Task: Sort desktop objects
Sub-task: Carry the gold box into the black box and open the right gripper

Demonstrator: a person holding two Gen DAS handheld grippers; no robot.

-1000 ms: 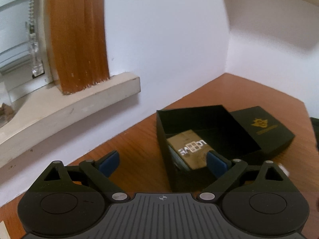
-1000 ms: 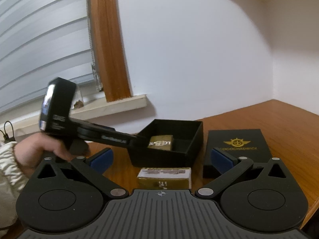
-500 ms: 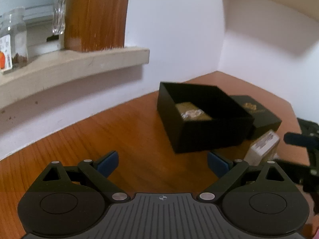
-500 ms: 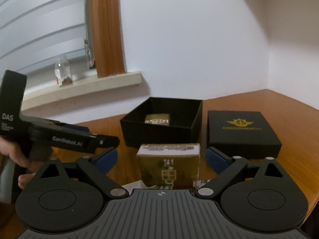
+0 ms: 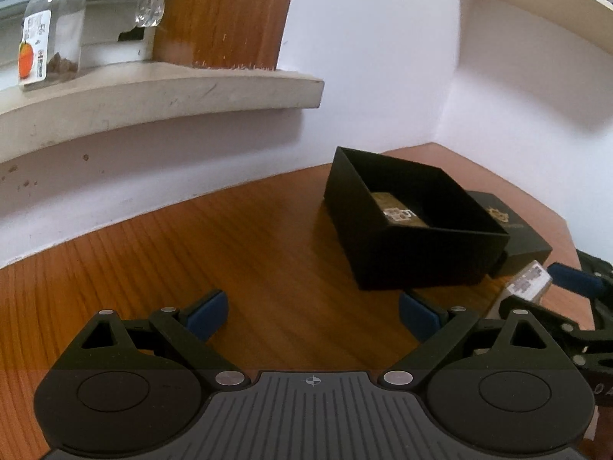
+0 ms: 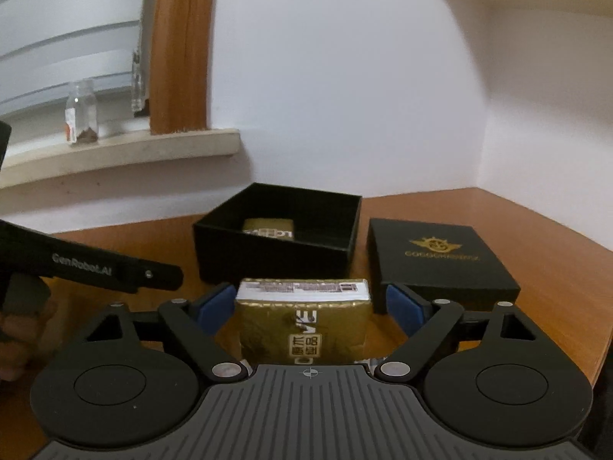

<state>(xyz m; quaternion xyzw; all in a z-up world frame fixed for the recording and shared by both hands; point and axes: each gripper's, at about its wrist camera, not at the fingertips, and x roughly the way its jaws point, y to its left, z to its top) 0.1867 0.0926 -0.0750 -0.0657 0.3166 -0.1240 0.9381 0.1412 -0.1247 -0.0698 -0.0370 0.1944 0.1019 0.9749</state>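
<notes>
A gold pack (image 6: 302, 326) lies on the wooden desk, just in front of an open black box (image 6: 268, 257). My right gripper (image 6: 306, 306) straddles this pack; its jaws are closing, with a narrow gap still showing at each blue pad. A second gold pack (image 6: 268, 228) lies inside the box. The box's black lid (image 6: 440, 257) with a gold crest lies to its right. My left gripper (image 5: 312, 312) hangs open over bare desk, left of the black box (image 5: 402, 253), nothing between its fingers. In the left wrist view the desk's gold pack (image 5: 525, 287) shows at the right edge.
A pale window sill (image 5: 153, 96) juts out behind, carrying a glass jar (image 5: 49, 38) and a wooden frame (image 5: 226, 11). White walls meet in a corner behind the box. The desk edge (image 6: 597, 356) runs close on the right. A hand (image 6: 15, 337) holds the left gripper.
My right gripper came down and forward onto the gold pack, and its jaws narrowed around it. The left gripper drew back from the box and sank toward the desk.
</notes>
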